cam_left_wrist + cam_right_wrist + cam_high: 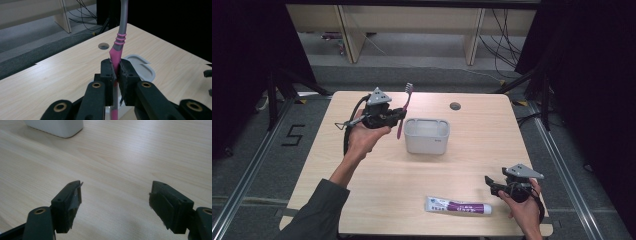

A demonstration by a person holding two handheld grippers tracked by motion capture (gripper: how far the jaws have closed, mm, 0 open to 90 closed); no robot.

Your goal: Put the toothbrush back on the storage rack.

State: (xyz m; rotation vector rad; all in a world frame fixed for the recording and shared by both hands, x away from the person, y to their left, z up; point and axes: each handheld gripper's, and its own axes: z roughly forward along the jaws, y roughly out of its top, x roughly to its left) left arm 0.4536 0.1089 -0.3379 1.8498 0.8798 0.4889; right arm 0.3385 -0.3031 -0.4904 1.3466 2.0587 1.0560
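While left gripper clamps toothbrush, holder seemingly empty; right gripper wide.

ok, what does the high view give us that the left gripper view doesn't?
High view alone: the toothpaste tube, the right gripper with jaws open, and the toothbrush's bristle head. Left gripper view alone: close-up of the left gripper clamped on the pink handle. Both: the toothbrush, the white holder, the table.
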